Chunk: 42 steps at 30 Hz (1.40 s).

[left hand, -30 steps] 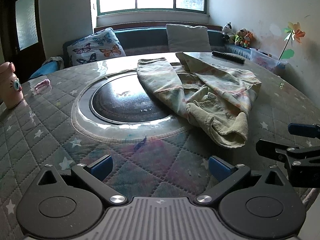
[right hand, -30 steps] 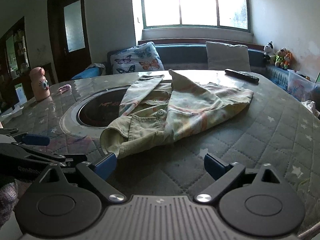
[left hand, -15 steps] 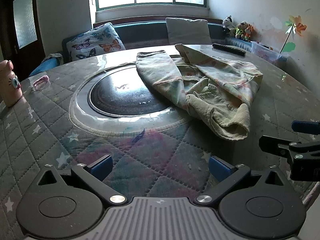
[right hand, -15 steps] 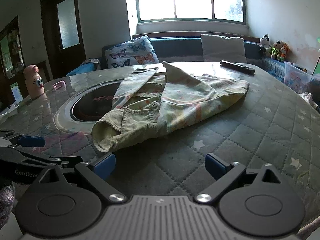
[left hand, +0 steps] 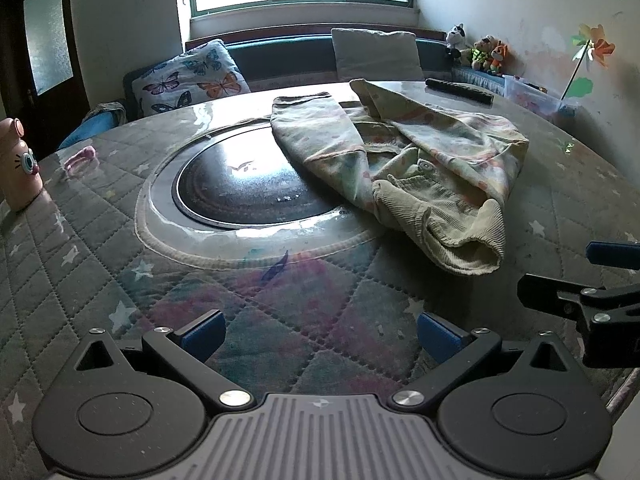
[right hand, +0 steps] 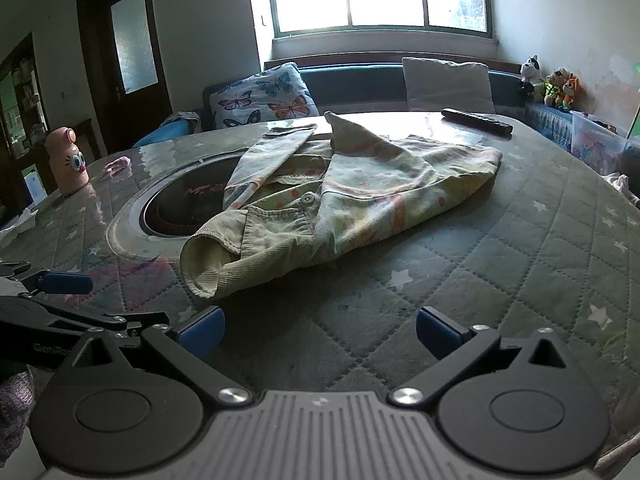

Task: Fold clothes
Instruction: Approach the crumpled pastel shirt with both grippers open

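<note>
A pale yellow-green patterned jacket [left hand: 404, 160] [right hand: 352, 200] lies crumpled on the round quilted table [left hand: 120, 264] [right hand: 540, 264], a sleeve stretched toward the far side and a ribbed cuff [left hand: 486, 236] [right hand: 200, 260] nearest me. My left gripper [left hand: 320, 334] hovers open over the near table, short of the jacket and to its left. My right gripper [right hand: 318, 330] is open too, just short of the cuff. Neither holds anything. Each gripper shows at the edge of the other's view.
A dark round glass inset [left hand: 248, 188] sits mid-table, partly under the jacket. A black remote [left hand: 460, 90] lies at the far edge. A pink bottle with eyes [left hand: 16, 164] and a small pink object [left hand: 80, 158] stand left. Cushions and plush toys line the bench behind.
Both grippers have risen and edged closer to the jacket, so it looks larger and lower in both views. The jacket has not moved. Both stay open.
</note>
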{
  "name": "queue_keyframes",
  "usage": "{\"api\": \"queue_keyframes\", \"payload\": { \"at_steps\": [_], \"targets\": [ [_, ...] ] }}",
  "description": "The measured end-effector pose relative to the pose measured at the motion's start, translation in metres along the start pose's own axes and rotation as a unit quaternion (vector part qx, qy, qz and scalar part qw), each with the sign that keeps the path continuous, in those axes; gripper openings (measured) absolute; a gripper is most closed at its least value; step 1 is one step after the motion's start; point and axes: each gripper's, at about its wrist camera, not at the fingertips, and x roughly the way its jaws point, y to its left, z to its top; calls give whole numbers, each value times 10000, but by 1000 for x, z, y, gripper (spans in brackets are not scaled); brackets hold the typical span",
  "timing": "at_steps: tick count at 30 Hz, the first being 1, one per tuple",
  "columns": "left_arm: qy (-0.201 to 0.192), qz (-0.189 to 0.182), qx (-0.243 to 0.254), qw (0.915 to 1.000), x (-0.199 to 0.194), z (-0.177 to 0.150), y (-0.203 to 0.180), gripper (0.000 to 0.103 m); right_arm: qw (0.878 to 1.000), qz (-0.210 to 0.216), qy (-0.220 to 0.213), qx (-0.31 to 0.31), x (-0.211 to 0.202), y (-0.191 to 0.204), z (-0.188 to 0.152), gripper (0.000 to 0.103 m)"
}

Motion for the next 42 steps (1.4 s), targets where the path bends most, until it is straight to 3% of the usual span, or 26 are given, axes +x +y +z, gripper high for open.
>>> {"api": "queue_keyframes", "payload": {
  "at_steps": [42],
  "targets": [
    [113,119,11,9999,16,21,14,103,9999,51,100,-1,22,0,25,103]
  ]
}}
